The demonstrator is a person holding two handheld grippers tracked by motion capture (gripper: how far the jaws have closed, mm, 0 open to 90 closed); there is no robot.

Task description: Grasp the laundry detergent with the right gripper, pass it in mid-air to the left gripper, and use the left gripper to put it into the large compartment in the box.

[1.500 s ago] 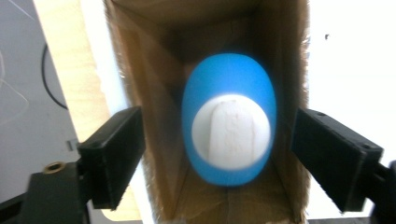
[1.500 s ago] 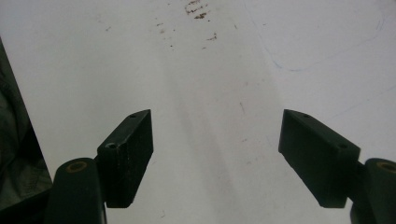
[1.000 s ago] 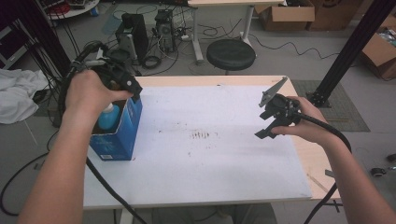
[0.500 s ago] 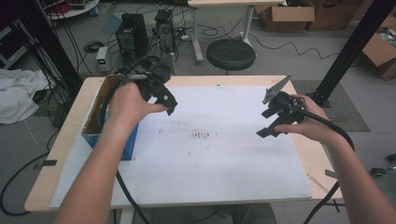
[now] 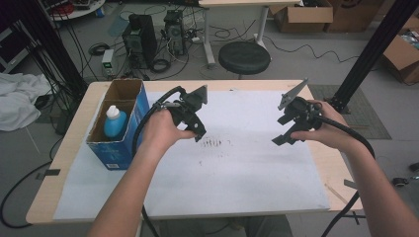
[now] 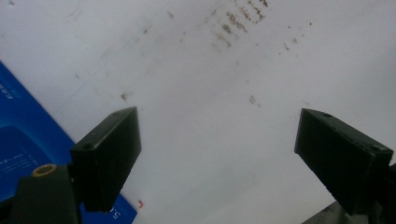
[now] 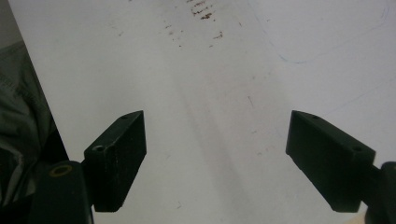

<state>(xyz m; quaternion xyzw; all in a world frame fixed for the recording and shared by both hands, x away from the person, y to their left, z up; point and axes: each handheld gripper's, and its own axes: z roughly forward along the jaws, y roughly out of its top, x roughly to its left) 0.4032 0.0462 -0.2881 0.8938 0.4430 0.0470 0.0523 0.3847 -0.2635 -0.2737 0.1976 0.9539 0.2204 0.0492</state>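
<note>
Your bottle (image 5: 114,123) stands upright inside the blue carton (image 5: 120,156), in the compartment nearer you, and that carton sits at the left end of the bench (image 5: 69,148). The bottle shows a white cap over a pale blue body; it looks like light plastic, fairly stiff but likely to give under a hard squeeze, and smooth enough to slip. Judging by its shape, take it at the neck or shoulder just below the cap, where the narrowing would stop it sliding down.

Your left gripper (image 5: 197,129) hangs just right of the carton, above the white sheet (image 5: 237,177), jaws apart with nothing between them. Your right gripper (image 5: 282,129) is well to the right of the carton, its jaws having just been opening and now spread wide, also empty over the sheet.
</note>
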